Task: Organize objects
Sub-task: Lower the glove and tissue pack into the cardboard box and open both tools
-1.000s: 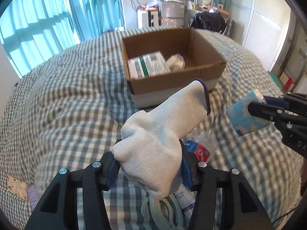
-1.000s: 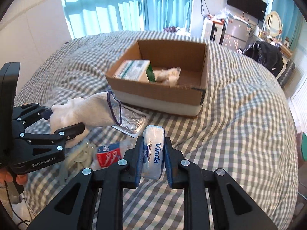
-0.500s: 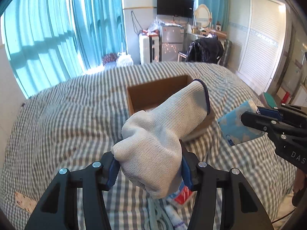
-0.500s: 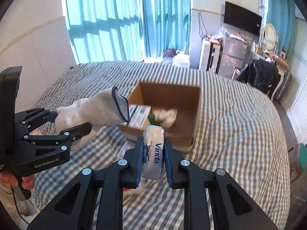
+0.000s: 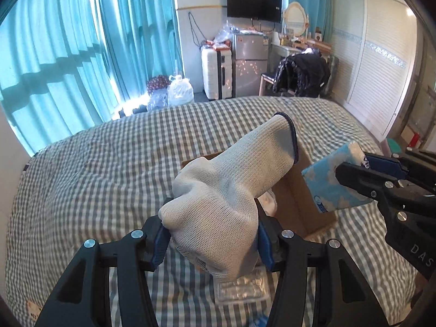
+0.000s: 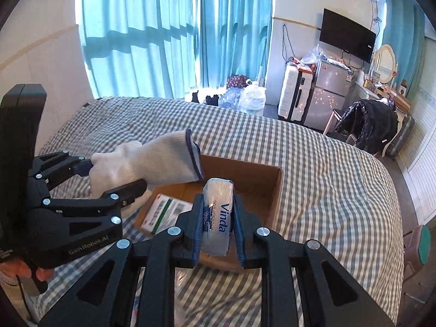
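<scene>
**Inspector:** Checked bedding covers the bed [image 6: 327, 169]; an open cardboard box [image 6: 261, 188] sits on it toward the foot end, teal curtains and a fridge beyond. Which step is in hand?

**Assistant:** Carrying, by my judgement. Both items are held in the air at the box, neither yet let go. The left tool [image 5: 212, 234] is clenched on a white knit glove [image 5: 226, 199], pinched at the finger end, cuff pointing up over the box's near-left corner. The right tool [image 6: 216, 226] is clamped on a pack of tissues [image 6: 218, 215], upright between the pads, above the box's near wall.

**Inspector:** Box contents?

**Assistant:** A green-and-white carton [image 6: 166, 212] lies against the left wall; something white beside it, too hidden to name.

**Inspector:** Next move?

**Assistant:** Likely lowering each item inside the walls, then spreading the fingers. The glove is limp and may drape over the rim; the tissue pack should clear the carton.

**Inspector:** Anything left outside?

**Assistant:** A clear packet [image 5: 239, 286] lies on the bed under the left tool.
</scene>
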The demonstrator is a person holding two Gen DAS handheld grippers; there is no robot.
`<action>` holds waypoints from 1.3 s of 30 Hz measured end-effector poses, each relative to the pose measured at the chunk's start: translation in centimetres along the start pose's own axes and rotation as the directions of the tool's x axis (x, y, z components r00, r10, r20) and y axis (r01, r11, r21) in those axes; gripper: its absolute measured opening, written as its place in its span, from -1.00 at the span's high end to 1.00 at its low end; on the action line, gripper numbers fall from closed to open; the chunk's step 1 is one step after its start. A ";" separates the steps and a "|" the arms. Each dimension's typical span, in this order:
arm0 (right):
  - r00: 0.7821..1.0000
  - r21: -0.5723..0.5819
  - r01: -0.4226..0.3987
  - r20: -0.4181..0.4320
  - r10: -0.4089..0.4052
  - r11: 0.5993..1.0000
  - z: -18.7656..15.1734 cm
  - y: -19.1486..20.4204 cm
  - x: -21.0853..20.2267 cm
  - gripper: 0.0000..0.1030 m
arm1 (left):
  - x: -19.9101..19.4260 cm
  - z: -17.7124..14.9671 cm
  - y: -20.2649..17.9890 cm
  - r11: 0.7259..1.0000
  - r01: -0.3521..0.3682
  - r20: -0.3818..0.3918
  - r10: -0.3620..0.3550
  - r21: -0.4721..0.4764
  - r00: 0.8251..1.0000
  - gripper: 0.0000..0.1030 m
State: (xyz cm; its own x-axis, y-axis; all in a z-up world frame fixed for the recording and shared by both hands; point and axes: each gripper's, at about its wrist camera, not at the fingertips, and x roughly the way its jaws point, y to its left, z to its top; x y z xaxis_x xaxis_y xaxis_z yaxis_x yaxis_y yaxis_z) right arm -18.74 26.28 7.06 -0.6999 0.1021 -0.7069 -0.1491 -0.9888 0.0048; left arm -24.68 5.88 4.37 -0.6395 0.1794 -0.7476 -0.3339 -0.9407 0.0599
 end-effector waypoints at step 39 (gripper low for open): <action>0.999 0.031 0.050 -0.006 -0.050 0.998 -2.2 -1.8 -2.0 -0.60 | -2.1 -0.2 0.2 0.999 -0.034 0.000 0.034 0.026 0.999 -0.96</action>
State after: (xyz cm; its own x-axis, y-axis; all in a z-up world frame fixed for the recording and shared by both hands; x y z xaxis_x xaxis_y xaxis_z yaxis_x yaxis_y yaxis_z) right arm -15.55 27.62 6.95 -0.6875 0.1504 -0.7104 -0.2053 -0.9787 -0.0085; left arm -23.29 5.27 5.83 -0.6504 0.1468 -0.7452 -0.3297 -0.9385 0.1029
